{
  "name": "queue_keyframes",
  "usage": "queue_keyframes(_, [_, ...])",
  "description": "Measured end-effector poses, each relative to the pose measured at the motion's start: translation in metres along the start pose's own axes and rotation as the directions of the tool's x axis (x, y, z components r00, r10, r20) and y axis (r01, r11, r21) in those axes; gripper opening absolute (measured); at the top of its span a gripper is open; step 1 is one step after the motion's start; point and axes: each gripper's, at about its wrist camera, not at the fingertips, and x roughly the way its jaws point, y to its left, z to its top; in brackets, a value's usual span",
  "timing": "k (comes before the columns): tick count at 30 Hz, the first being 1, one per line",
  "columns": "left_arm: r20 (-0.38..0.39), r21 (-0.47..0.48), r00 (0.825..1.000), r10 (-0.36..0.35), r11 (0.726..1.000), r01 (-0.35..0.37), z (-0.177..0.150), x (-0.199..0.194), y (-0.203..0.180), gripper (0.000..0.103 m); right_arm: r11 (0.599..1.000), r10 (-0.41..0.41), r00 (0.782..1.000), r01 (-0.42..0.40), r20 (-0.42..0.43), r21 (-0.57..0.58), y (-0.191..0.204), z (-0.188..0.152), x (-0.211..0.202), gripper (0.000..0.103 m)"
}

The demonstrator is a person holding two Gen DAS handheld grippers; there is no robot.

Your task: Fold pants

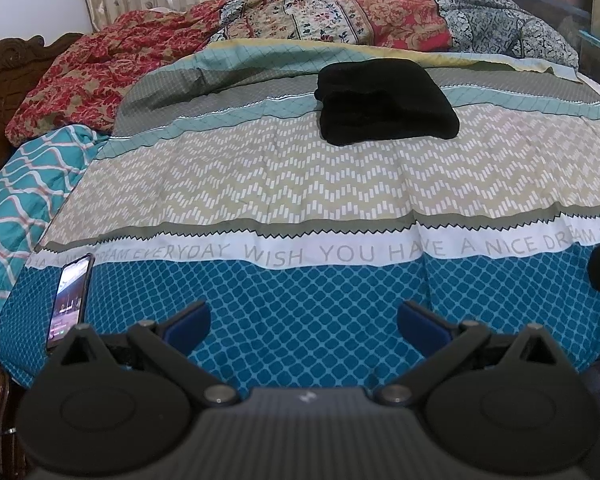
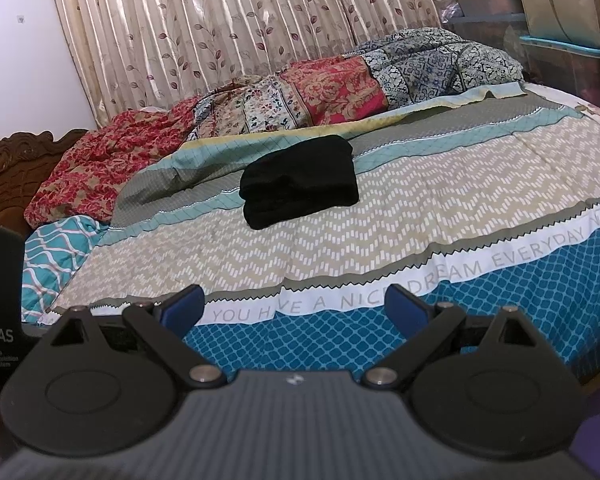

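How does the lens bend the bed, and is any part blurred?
Left wrist view: the sheet bulges, its text band curves; the tongs look soft. Right wrist view: same bulge; the pants show no detail, only black.

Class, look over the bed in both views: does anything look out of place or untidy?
The black pants lie neatly folded. Odd bits: a lit phone sits near the bedspread's front-left edge, and crumpled quilts are heaped along the far side.

Bed (image 2: 480,184) with patterned blue, beige and grey cover; carved dark wood headboard (image 2: 16,160) at left. Pleated beige curtain (image 2: 228,28) with leaf print behind bed, white wall (image 2: 20,60) beside it. Stacked plastic storage bins (image 2: 540,20) at far right; rumpled floral quilts (image 2: 260,100) along far edge.
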Motion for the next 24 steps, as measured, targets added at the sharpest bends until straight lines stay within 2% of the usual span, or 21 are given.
queue_keyframes(24, [-0.008,0.027,1.000,0.001,1.000,-0.001,-0.0032,0.0048,-0.0017,0.103,1.000,-0.003,1.000,0.003,-0.011,-0.002,0.0014,-0.0046,0.0028,0.098])
